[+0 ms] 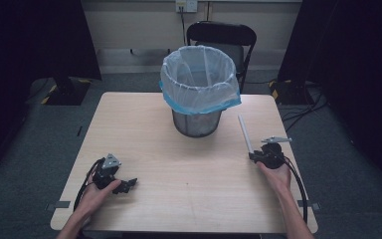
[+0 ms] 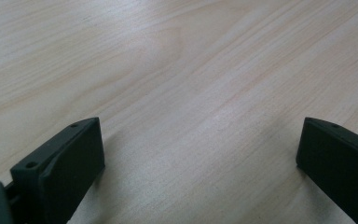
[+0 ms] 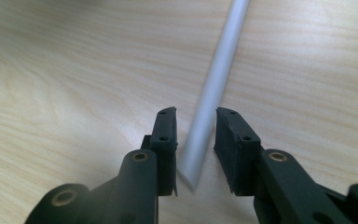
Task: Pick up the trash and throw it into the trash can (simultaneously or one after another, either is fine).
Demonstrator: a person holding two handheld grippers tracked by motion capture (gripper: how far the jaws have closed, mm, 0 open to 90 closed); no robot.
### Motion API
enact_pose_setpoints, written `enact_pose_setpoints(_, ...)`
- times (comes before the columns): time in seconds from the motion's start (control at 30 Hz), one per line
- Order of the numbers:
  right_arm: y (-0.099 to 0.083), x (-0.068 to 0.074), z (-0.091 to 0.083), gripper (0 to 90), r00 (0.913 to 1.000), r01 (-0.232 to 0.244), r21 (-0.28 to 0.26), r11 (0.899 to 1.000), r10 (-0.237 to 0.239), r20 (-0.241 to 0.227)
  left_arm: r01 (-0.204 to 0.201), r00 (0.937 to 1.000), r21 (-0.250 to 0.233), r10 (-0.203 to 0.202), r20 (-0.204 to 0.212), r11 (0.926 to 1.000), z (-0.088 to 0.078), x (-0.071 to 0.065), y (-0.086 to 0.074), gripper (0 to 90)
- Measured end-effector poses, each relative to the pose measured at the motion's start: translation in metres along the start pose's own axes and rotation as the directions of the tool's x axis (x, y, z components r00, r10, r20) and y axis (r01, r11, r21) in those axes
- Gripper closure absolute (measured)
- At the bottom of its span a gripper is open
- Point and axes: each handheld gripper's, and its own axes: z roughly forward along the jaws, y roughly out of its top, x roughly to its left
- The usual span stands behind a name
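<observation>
A white tube (image 1: 244,133) is laid on the table (image 1: 179,169), its long axis running toward 11 o'clock, at the bin's (image 1: 199,89) 4 o'clock. Its near end is flanked, seemingly unclamped, by the right gripper (image 3: 195,121). The left gripper (image 2: 200,144) is spread wide over bare wood.

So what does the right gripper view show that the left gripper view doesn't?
The right gripper view has a white tube lying on the table, its near end between the right gripper jaws, with narrow gaps on both sides. The left gripper view has the left gripper wide open over bare wood. Both show the light wooden table.
</observation>
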Motion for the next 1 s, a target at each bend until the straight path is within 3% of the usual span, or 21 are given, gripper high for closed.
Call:
enact_pose_setpoints(0.13, 0.0009, 0.0017, 0.0002, 72.6, 0.9998, 0.010, 0.008, 1.000, -0.010, 0.016, 0.000, 1.0000, 0.000, 0.000, 0.000, 1.0000, 0.0000, 0.0000, 0.0000, 0.5)
enact_pose_setpoints(0.27, 0.0037, 0.0056, 0.0002, 77.7, 0.9982, -0.004, 0.034, 0.999, 0.002, 0.060, 0.000, 1.0000, 0.000, 0.000, 0.000, 1.0000, 0.0000, 0.0000, 0.0000, 0.5)
enact_pose_setpoints(0.4, 0.0046, 0.0043, 0.0003, 79.8, 0.9975, -0.028, 0.037, 0.999, 0.025, 0.066, 0.000, 1.0000, 0.000, 0.000, 0.000, 1.0000, 0.0000, -0.0001, 0.0000, 0.5)
enact_pose_setpoints(0.5, 0.0051, 0.0068, 0.0006, 80.0, 0.9966, -0.020, 0.042, 0.999, 0.017, 0.081, 0.000, 1.0000, 0.000, 0.000, 0.000, 1.0000, 0.0000, 0.0000, 0.0000, 0.5)
enact_pose_setpoints(0.7, 0.0054, 0.0068, 0.0014, 80.9, 0.9951, -0.035, 0.032, 0.999, 0.032, 0.093, 0.000, 1.0000, 0.000, 0.000, 0.000, 1.0000, 0.0000, 0.0000, 0.0000, 0.5)
enact_pose_setpoints(1.0, 0.0063, 0.0041, -0.0010, 81.1, 0.9941, -0.081, 0.009, 0.997, 0.080, 0.074, 0.000, 1.0000, 0.000, 0.000, 0.000, 1.0000, 0.0000, 0.0000, 0.0000, 0.4)
